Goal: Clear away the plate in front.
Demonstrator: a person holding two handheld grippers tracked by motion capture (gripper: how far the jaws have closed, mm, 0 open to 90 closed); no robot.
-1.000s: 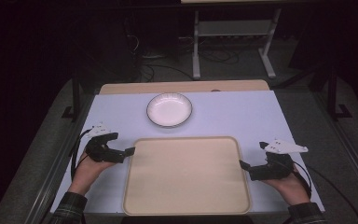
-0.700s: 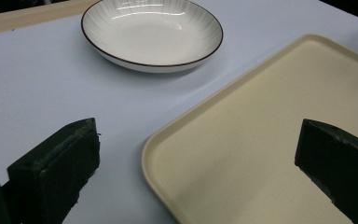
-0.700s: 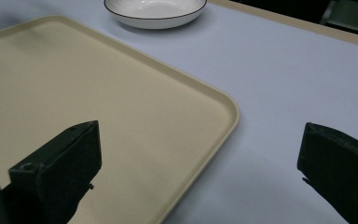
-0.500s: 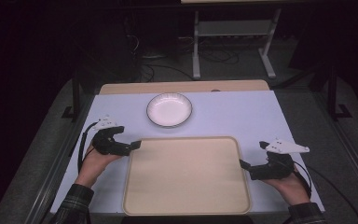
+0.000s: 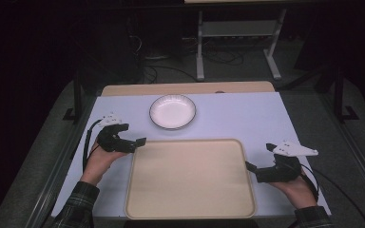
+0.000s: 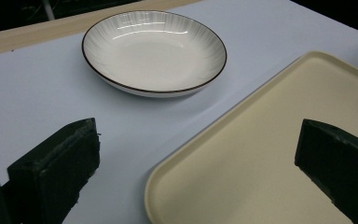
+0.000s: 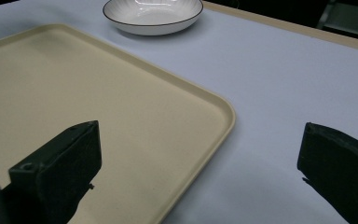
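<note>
A cream tray [image 5: 190,178] lies empty at the near middle of the white table. Behind it sits an empty white plate [image 5: 172,111] with a thin dark rim. My left gripper [image 5: 138,142] hovers open at the tray's far left corner, its jaws pointing toward the tray. In the left gripper view the jaws stand wide apart, with the plate [image 6: 154,50] ahead and the tray corner [image 6: 177,172] between them. My right gripper [image 5: 250,167] is open at the tray's right edge. The right gripper view looks over the tray's corner [image 7: 223,109] toward the plate [image 7: 153,14].
A wooden strip [image 5: 185,88] runs along the table's far edge. Beyond it, a metal stand [image 5: 237,42] and cables lie on the dark floor. Bare white table [image 5: 252,118] spreads to the right of the plate.
My left gripper has moved forward and to the right, from beside the tray's left edge up to its far left corner. The right gripper has held still.
</note>
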